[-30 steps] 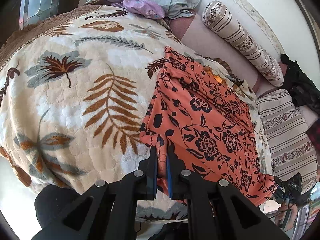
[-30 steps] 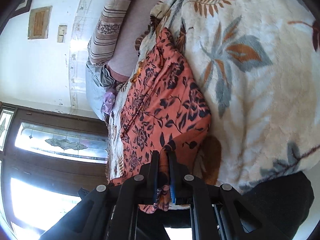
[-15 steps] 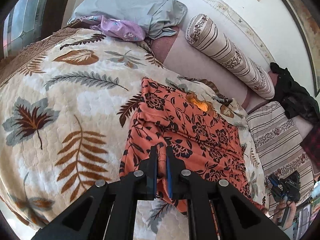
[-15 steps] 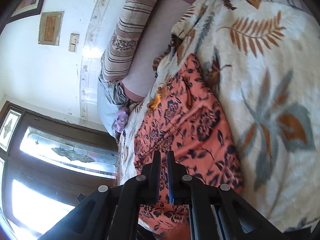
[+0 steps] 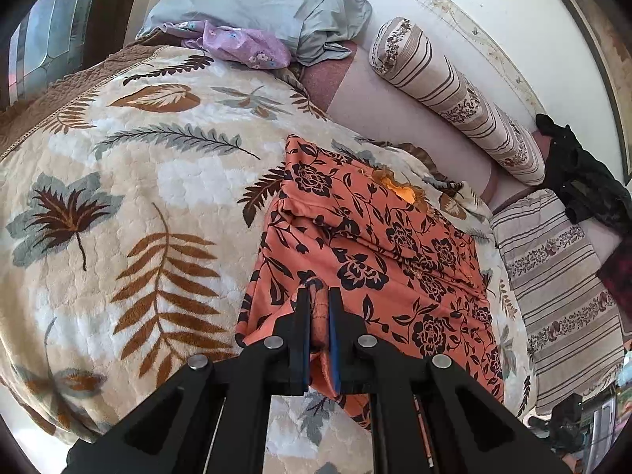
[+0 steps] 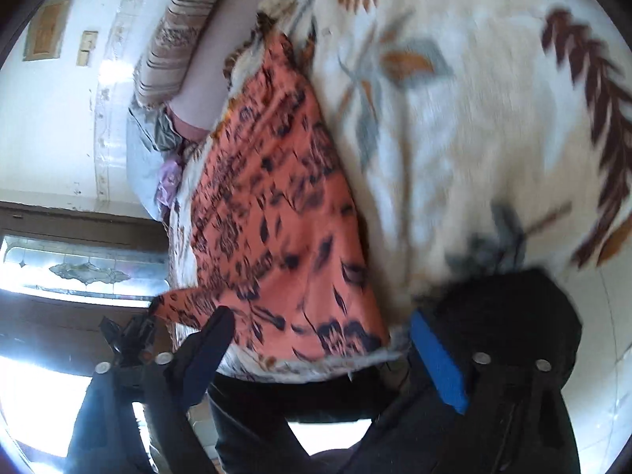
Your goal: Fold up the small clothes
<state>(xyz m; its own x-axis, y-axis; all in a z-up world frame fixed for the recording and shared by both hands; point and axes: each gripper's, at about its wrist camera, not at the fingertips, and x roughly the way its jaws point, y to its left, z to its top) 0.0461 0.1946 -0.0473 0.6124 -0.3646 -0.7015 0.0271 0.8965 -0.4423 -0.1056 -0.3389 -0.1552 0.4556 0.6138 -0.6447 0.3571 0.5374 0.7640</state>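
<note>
Left gripper (image 5: 319, 308), black with blue pads: jaws pressed together on a bunched edge of the orange garment with black floral print (image 5: 379, 252), which spreads ahead and to the right of the jaws, its near part doubled over in a fold. Right gripper (image 6: 320, 328), black with blue pads: jaws have just been opening and stand wide apart, nothing pinched; the same garment (image 6: 276, 205) lies flat just ahead, its near hem between the two fingertips in the blurred right wrist view, not touched by either pad. Beneath the garment: cream plush blanket with brown and grey leaf print (image 5: 118, 205), extending left of the left gripper. Beyond the garment: striped beige bolster cushion (image 5: 454, 91) along the white wall. Far left of it: grey pillow (image 5: 256, 4) with a crumpled lilac flowered cloth (image 5: 241, 45) against its front. Far right: black clothing (image 5: 584, 181) heaped on striped bedding (image 5: 561, 288).
</note>
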